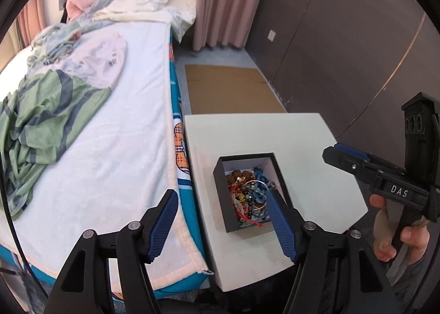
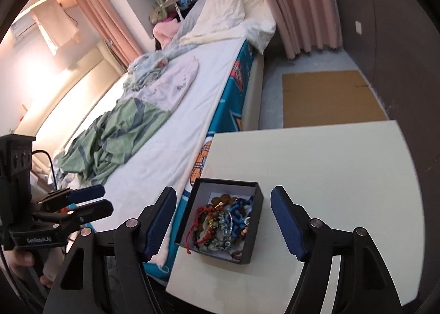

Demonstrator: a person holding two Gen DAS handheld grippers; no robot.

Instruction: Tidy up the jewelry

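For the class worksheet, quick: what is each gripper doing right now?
Left gripper: open, nothing held, fingers apart above the black box.
Right gripper: open, nothing held, above the same box.

"DAS" in white capitals on black body of right gripper (image 1: 347, 159), seen from left wrist view, on bar just above person's hand (image 1: 396, 237) (letters slightly tilted with the bar).

"GenRobot.AI" in small white print on black body of left gripper (image 2: 95, 200), seen from right wrist view, low on frame near picture's left edge.

Small dark marks on white garment (image 1: 104, 53) lying on bed: too blurred to read.
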